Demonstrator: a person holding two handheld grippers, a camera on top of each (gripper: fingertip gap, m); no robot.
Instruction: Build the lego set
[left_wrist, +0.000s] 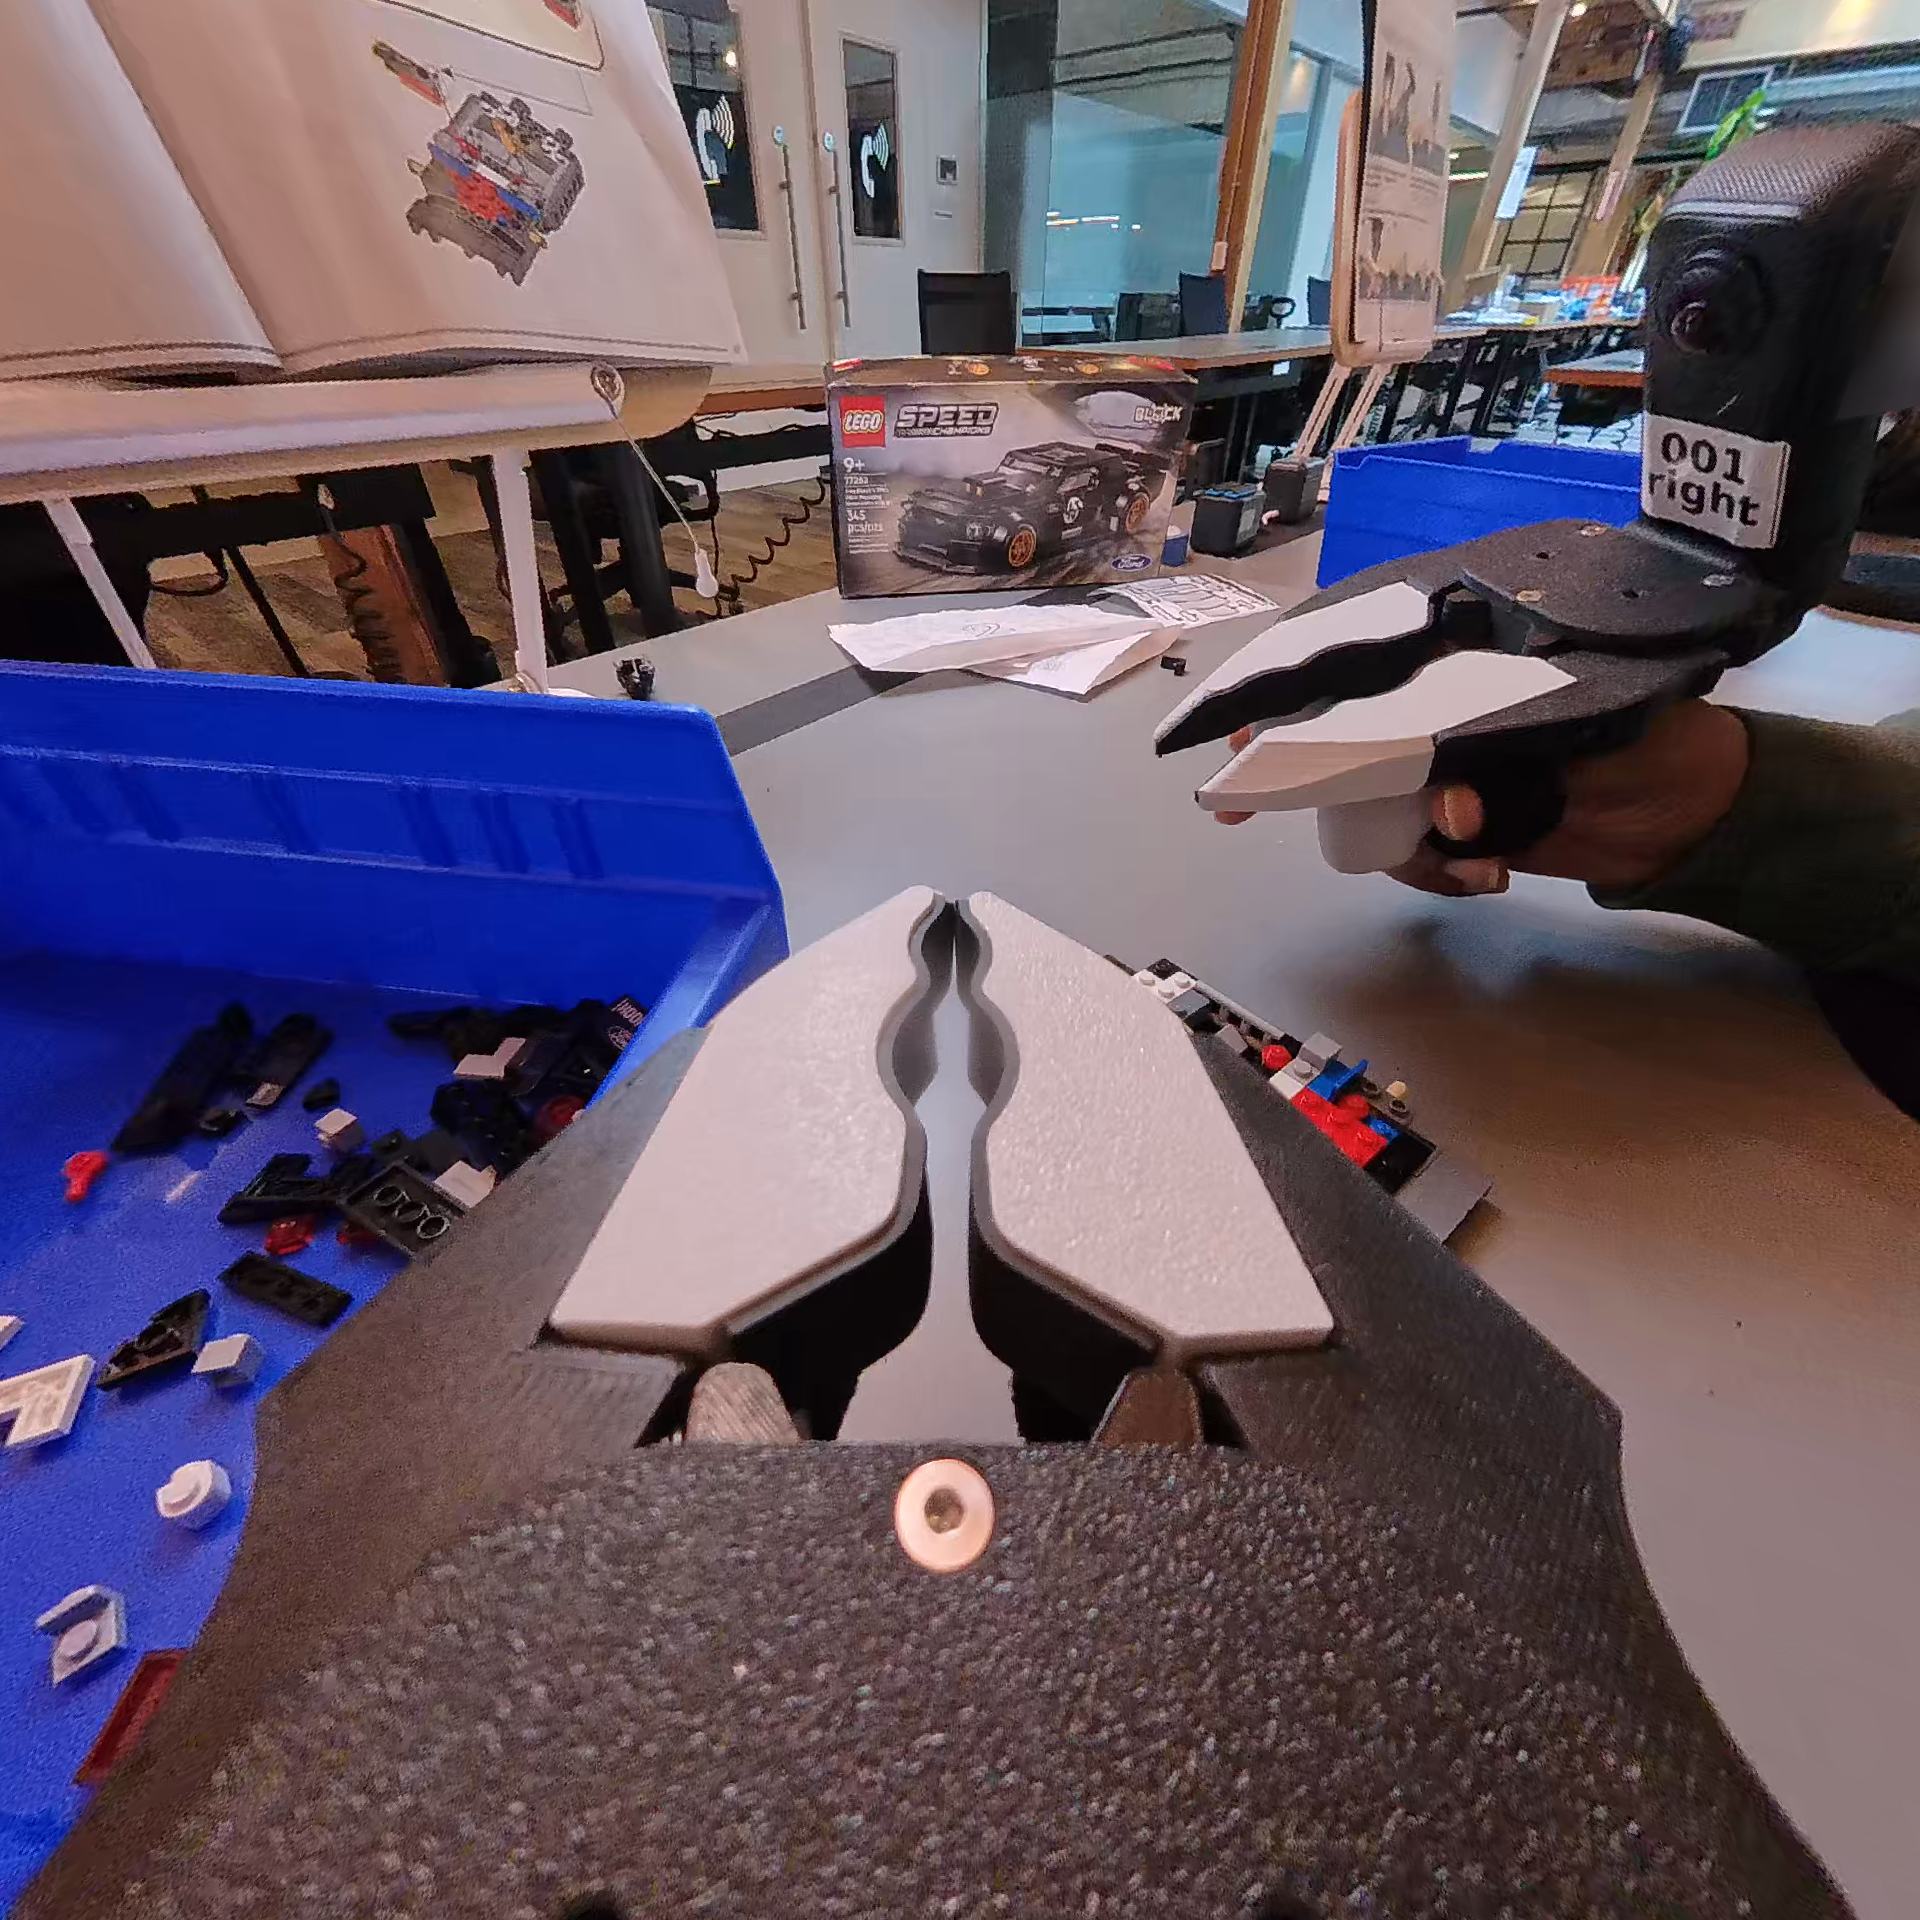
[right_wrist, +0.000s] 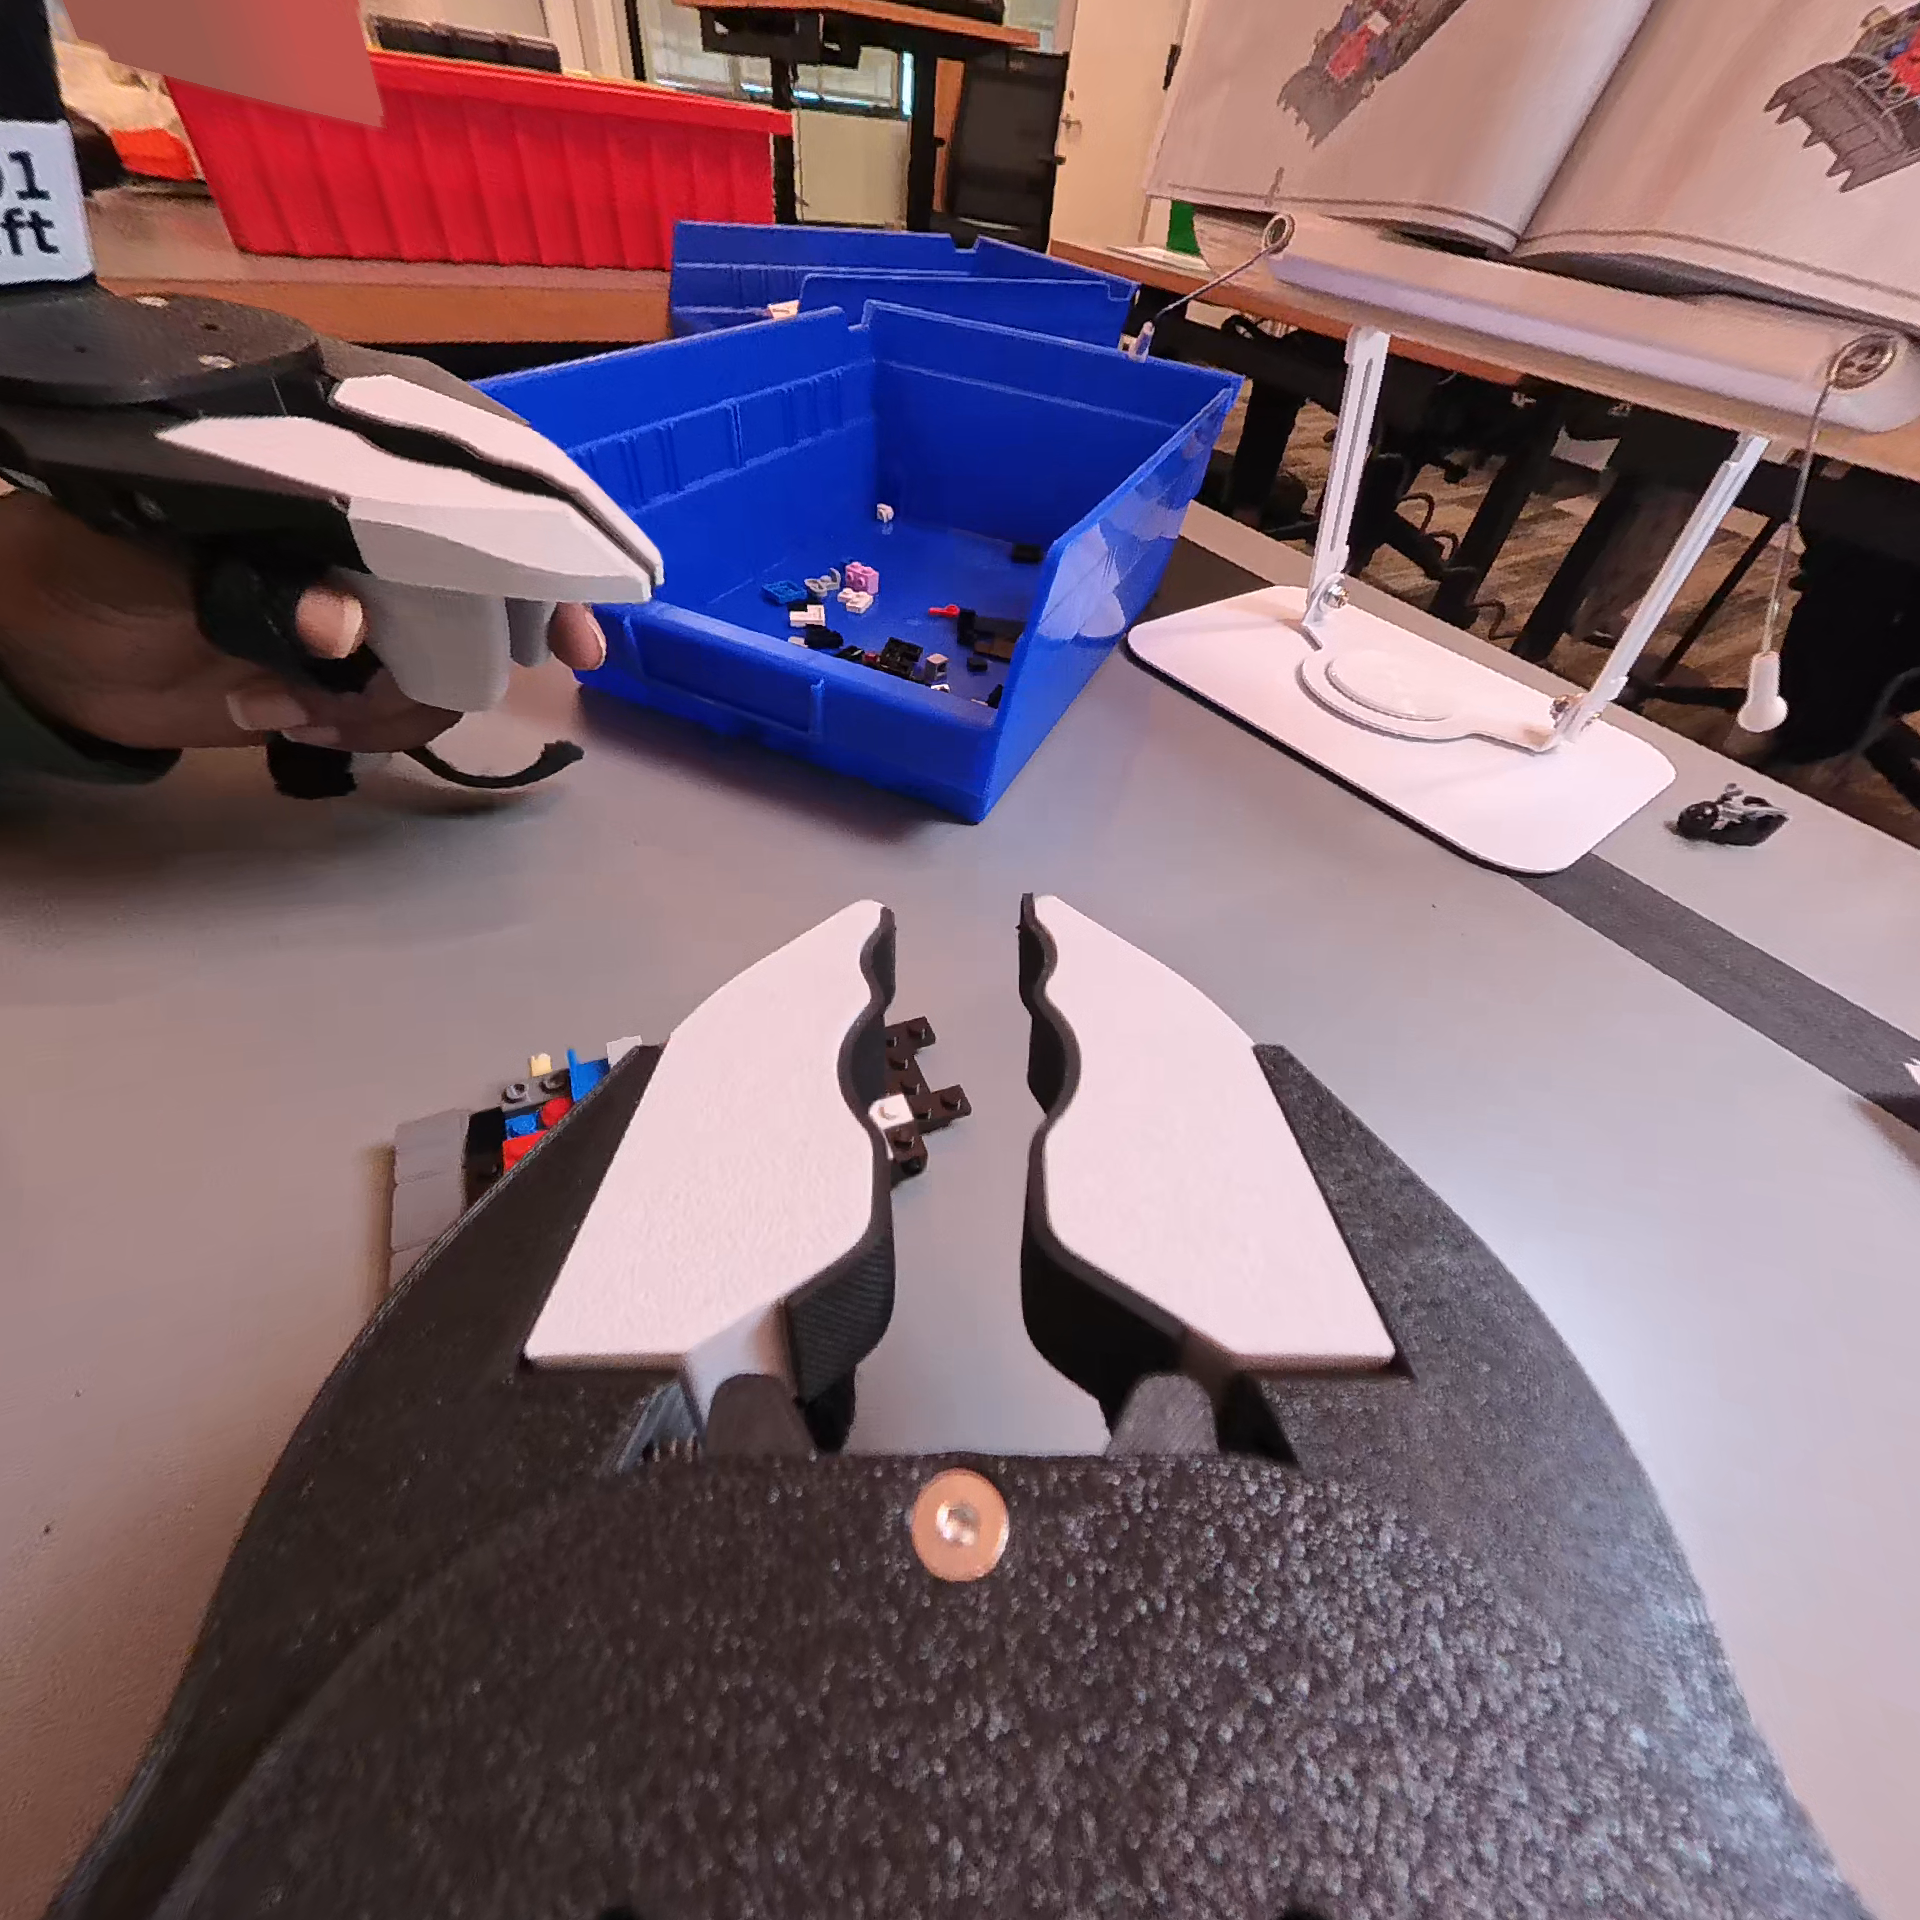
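The left tool fills the near part of the left wrist view, its two grey fingers pressed together at the tips with nothing between them. It hangs over the grey worktop, just beside the near wall of a blue bin. Loose bricks, mostly black with a few grey and red, lie scattered on the bin floor. Half hidden under the tool's right side sits a partly built brick model in black, red, blue and grey.

In the right wrist view the right tool has its fingers apart, empty. Below the gap, close against the left finger, a black studded plate piece lies on the worktop, and the coloured end of the model shows to the left of the tool. A hand holds the left tool near the bin's front corner.

Farther back on the worktop stand a toy-car box, some white paper sheets in front of it, and a second blue bin. An open instruction booklet rests on a white stand beside the first bin. A small dark piece lies near the stand's base.
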